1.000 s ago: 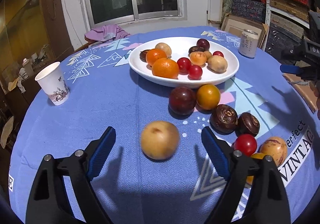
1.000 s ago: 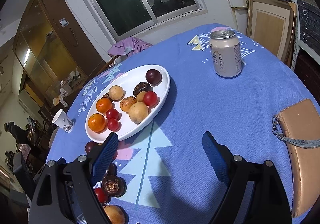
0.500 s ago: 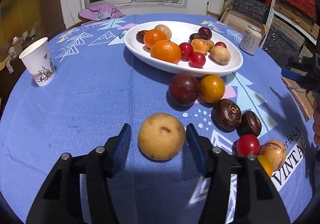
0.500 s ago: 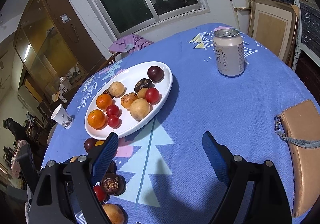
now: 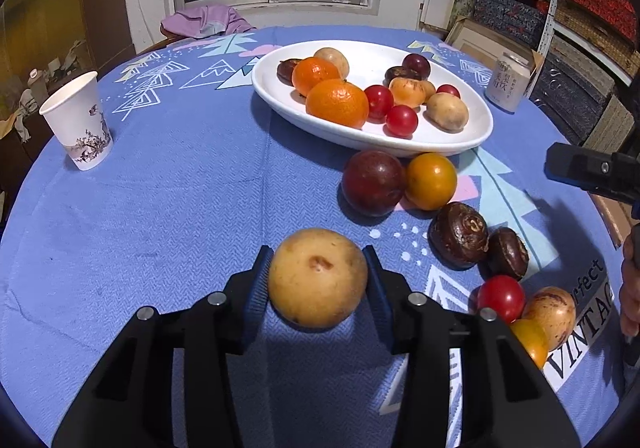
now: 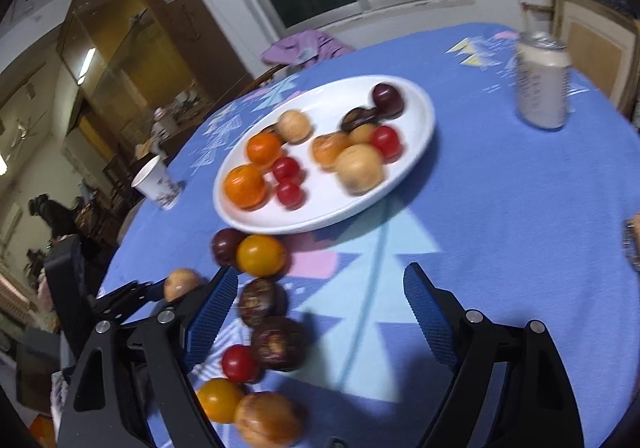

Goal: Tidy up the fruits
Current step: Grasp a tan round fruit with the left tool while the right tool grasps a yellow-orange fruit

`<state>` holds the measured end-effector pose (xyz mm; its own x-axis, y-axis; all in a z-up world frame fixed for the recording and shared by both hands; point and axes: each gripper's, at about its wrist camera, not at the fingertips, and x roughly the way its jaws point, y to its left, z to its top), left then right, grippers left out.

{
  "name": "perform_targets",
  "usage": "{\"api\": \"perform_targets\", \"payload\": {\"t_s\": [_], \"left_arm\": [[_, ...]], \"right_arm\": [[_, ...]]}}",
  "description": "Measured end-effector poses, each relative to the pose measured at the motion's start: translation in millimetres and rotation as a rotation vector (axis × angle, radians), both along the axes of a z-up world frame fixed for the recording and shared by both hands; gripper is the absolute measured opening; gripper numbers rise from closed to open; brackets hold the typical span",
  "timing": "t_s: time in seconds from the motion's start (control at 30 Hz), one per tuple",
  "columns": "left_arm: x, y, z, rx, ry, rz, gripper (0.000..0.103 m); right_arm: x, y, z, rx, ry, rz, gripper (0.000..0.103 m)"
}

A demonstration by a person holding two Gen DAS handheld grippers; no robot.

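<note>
My left hand-held gripper (image 5: pixel 317 280) is closing on a tan round fruit (image 5: pixel 317 277) on the blue-clothed worktop (image 5: pixel 160 208), pads touching both sides, short of the white plate (image 5: pixel 472 136) (already well stocked); my right hand-held gripper (image 6: pixel 316 312) hangs released.

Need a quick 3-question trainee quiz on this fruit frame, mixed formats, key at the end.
1. True or false: the tan round fruit sits between the left gripper's blue pads.
2. Multiple choice: what stands on the tablecloth left of the white plate in the left wrist view? A) paper cup B) drink can C) glass jar
3. Fill in: the right gripper holds ____ between its fingers.

Key: 1 true, its jaws are closing on the fruit. 2 A; the can stands to the plate's right. 3 nothing; it hangs open over the tablecloth beside the loose fruits.
</note>
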<state>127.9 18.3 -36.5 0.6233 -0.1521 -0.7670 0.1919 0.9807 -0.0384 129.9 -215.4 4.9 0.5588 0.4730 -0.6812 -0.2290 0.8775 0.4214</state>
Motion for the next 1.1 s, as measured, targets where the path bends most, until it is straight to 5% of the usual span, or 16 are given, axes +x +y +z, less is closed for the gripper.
{"api": "perform_targets", "payload": {"t_s": [0.2, 0.43, 0.67, 0.83, 1.1], "left_arm": [[-0.8, 3.0, -1.7, -0.013, 0.013, 0.006, 0.045], [-1.1, 1.8, -2.9, -0.014, 0.017, 0.002, 0.045], [-1.1, 1.6, -2.6, -0.012, 0.017, 0.001, 0.045], [-1.0, 1.6, -3.0, -0.014, 0.019, 0.001, 0.045], [-2.1, 2.6, -4.2, -0.027, 0.020, 0.000, 0.045]], "right_arm": [[11.8, 40.2, -3.0, -0.071, 0.030, 0.072, 0.080], [29.6, 68.1, -11.1, -0.097, 0.083, 0.110, 0.055], [39.2, 84.2, -16.4, -0.129, 0.093, 0.115, 0.053], [43.5, 83.0, -22.2, -0.117, 0.107, 0.104, 0.041], [32.5, 72.0, -16.3, -0.067, 0.080, 0.098, 0.040]]}}
